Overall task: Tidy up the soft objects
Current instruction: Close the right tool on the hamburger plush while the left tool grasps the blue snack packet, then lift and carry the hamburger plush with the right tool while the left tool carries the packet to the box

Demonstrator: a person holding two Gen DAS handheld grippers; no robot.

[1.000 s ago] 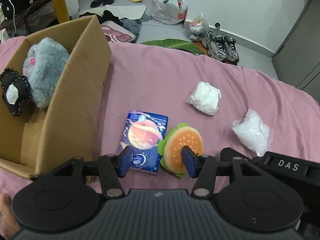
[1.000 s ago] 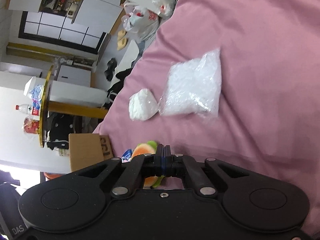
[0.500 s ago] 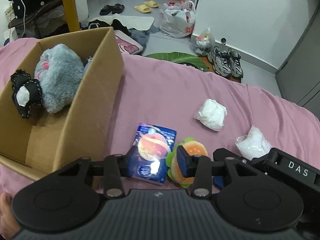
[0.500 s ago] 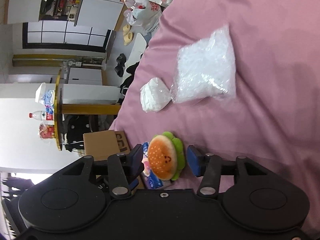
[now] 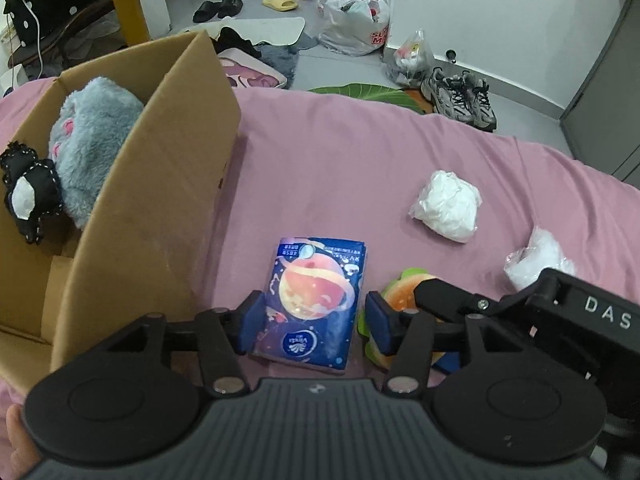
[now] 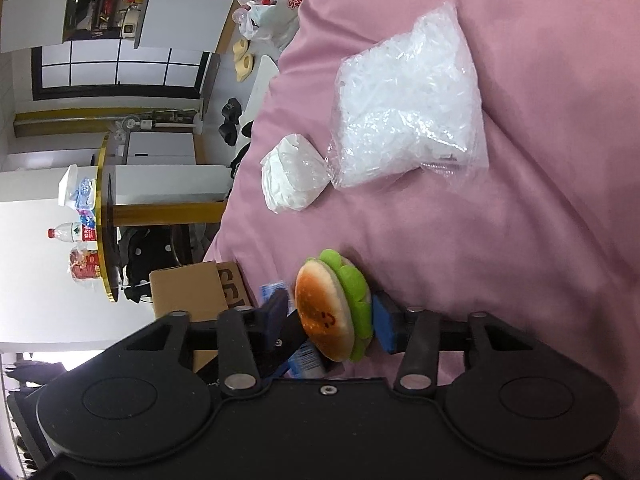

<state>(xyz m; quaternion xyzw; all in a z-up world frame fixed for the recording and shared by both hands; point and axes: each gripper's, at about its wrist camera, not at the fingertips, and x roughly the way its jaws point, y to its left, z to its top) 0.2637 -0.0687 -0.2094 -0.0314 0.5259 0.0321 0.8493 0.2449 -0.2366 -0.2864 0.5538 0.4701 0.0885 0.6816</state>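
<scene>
So the left gripper [image 5: 314, 322] is hovering over the blue tissue pack [image 5: 316, 298] lying on the pink bedsheet [image 5: 340, 160], jaws opening, pack sitting between the pads with a bit of gap each side, not squeezed. The right gripper [image 6: 330, 322] is closing in on the plush burger [image 6: 334, 312] right beside the pack; can't tell if both pads are pressing it. The cardboard box [image 5: 160, 208] is standing just left of the pack, with a grey plush [image 5: 94, 144] inside. Two white bags [image 6: 408, 120] are lying further off.

Glossy plastic wrap on the tissue pack [image 5: 316, 296] – matt corrugated cardboard box [image 5: 160, 200], shaggy grey plush toy [image 5: 94, 148], smooth pink bedsheet [image 5: 340, 168].
</scene>
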